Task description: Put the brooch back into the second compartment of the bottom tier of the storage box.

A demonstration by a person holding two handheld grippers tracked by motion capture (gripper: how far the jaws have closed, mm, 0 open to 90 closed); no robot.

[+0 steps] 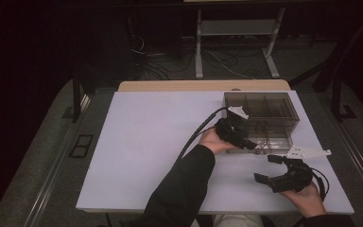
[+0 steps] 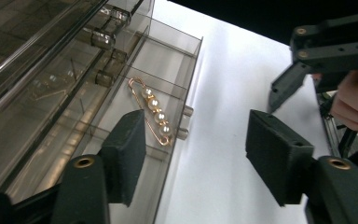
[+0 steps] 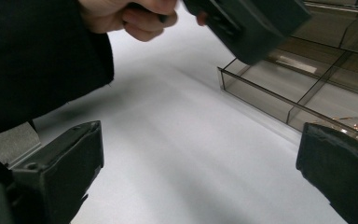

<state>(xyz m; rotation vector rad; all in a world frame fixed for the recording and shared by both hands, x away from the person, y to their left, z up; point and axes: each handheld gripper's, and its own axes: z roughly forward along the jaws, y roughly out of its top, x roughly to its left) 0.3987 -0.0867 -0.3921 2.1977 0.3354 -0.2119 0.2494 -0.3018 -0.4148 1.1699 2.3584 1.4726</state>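
Your left gripper (image 2: 193,154), jaws spread, hovers beside the open drawer (image 2: 168,70); next, pinch the pearl brooch (image 2: 154,111) just ahead.

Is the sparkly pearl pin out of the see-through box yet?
Not yet. The drawer of the clear box is already pulled open, and the pearl pin lies inside it. The left tongs hang open by the drawer; the right tongs wait open nearby. Gripping and lifting the pin is left.
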